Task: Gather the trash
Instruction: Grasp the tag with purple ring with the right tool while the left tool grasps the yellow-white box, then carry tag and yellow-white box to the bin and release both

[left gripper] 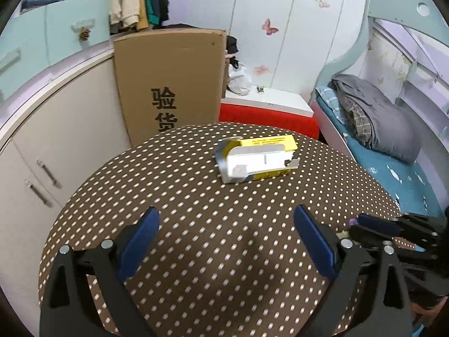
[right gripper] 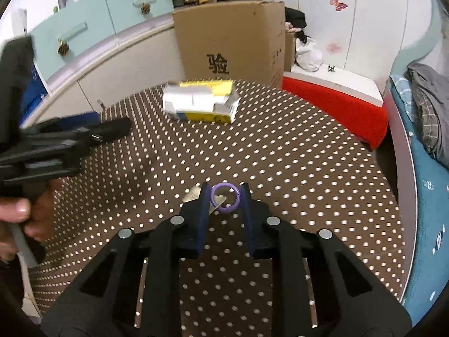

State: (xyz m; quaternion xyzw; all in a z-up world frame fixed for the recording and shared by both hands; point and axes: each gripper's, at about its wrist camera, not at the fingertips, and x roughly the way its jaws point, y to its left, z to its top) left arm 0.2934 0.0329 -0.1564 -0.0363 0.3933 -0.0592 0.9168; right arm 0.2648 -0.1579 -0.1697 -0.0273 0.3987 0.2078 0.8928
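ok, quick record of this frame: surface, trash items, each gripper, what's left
surface: round table with brown white-dotted cloth
item 1: torn yellow-and-white carton, lying on the far part of the table, untouched
item 2: purple ring with a scrap of pale paper beside it, near edge of table
left gripper: open, empty, pointing at the carton, well short of it
right gripper: closed in on the purple ring, pads on either side of it
left to collect: carton not yet gripped

"验货" on cardboard box (left gripper: 171,81)
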